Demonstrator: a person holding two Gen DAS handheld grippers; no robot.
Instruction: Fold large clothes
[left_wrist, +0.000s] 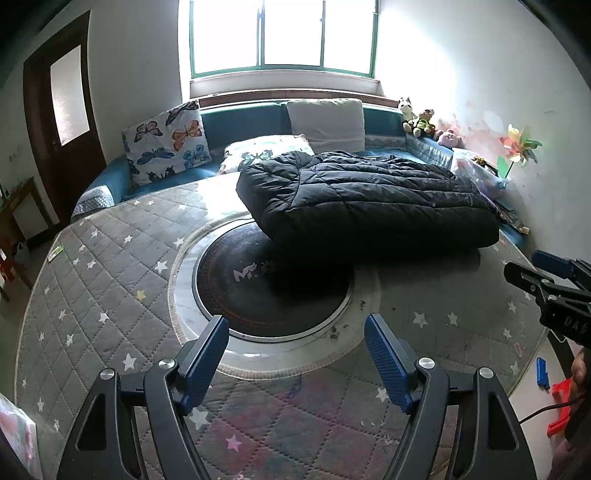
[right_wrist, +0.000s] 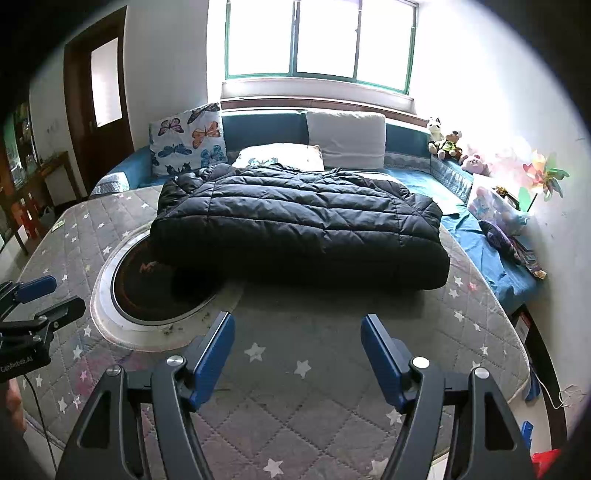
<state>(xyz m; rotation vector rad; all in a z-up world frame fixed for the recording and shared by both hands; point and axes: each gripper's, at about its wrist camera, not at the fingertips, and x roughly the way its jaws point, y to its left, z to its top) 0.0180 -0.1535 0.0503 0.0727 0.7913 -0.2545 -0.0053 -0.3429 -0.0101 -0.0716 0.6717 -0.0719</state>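
Black quilted puffer jacket (right_wrist: 295, 221), folded into a thick rectangle.
Lies flat on the grey star-print cover, far side; its near-left corner overhangs the dark round inset.

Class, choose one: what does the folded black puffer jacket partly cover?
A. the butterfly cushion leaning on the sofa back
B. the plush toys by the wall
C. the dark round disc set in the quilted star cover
C: the black puffer jacket overlaps the far edge of the dark round disc; the butterfly cushion and plush toys show uncovered.
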